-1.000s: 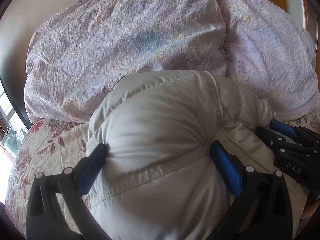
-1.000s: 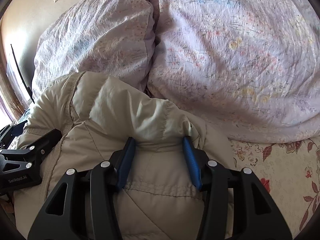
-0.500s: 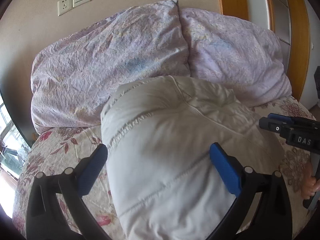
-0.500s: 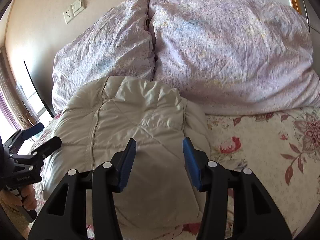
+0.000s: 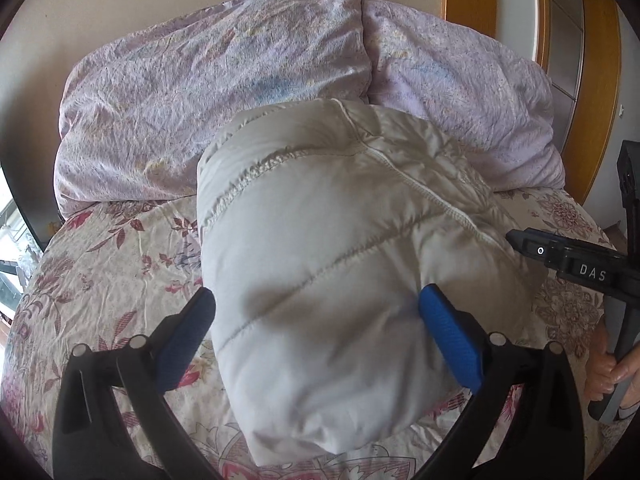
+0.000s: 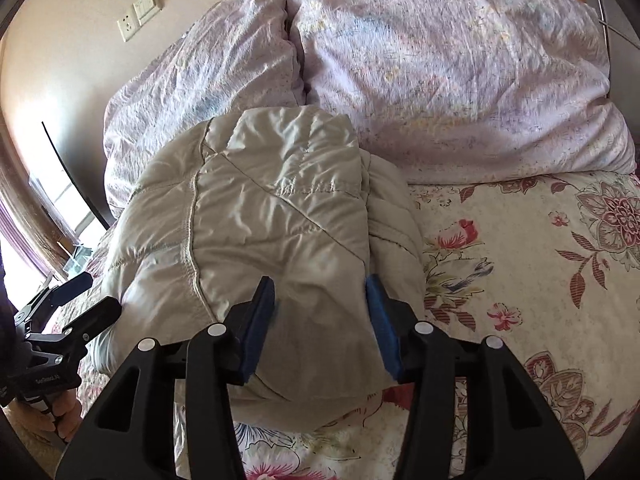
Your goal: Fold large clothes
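A puffy beige quilted jacket (image 5: 336,248) lies folded into a thick bundle on the floral bedspread (image 5: 100,264), its far end against the pillows. It also shows in the right wrist view (image 6: 272,216). My left gripper (image 5: 316,328) is open, raised over the bundle's near end, its blue pads (image 5: 448,340) wide apart on either side. My right gripper (image 6: 322,312) is open above the bundle's near right part, holding nothing. The right gripper also shows at the right edge of the left wrist view (image 5: 576,268), and the left gripper at the left edge of the right wrist view (image 6: 68,308).
Two lilac pillows (image 6: 460,72) lean against the wall at the head of the bed. The bedspread (image 6: 540,240) stretches to the right of the jacket. A wooden frame (image 5: 596,80) stands at the right, a window (image 6: 44,200) at the left.
Both grippers have let go of the jacket and pulled back and up from it. The folded bundle now rests on the bed by itself, farther from both cameras.
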The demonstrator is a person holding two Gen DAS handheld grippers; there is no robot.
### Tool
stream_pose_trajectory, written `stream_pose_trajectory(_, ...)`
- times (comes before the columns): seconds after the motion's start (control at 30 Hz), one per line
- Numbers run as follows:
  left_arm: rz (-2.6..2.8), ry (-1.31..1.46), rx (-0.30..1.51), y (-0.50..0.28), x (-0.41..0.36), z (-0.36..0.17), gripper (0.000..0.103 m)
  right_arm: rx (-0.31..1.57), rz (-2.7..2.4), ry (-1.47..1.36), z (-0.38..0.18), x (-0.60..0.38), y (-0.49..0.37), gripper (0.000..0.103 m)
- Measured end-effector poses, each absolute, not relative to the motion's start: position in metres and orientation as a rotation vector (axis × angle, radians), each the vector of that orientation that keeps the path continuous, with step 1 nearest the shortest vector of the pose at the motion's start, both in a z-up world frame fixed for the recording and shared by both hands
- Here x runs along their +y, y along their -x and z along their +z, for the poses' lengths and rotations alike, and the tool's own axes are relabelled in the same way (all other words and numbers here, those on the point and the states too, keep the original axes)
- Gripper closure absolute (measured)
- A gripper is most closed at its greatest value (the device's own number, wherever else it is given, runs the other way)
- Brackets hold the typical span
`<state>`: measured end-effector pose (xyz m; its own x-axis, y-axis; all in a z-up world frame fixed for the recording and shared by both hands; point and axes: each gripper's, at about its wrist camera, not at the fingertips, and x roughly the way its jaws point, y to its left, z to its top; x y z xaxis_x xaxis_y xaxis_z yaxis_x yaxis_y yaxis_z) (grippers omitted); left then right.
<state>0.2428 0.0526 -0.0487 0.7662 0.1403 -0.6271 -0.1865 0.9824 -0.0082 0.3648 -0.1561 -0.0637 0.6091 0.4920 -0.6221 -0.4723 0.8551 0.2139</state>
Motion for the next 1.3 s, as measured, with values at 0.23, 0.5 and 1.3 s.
stream_pose_trajectory(0.23, 0.180, 0.120, 0.697, -0.239, 0.053, -0.050, 0.002, 0.771, 0.512, -0.023, -0.072, -0.156, -0.365, 0.049)
stream_pose_trajectory(0.5, 0.210, 0.099, 0.650, -0.197, 0.036, -0.035, 0.002, 0.646, 0.486, -0.006, -0.041, -0.171, -0.307, 0.007)
stream_pose_trajectory(1.3, 0.238, 0.164, 0.656, -0.106, 0.014, -0.029, 0.002, 0.661, 0.487, -0.049, -0.034, -0.206, -0.203, 0.001)
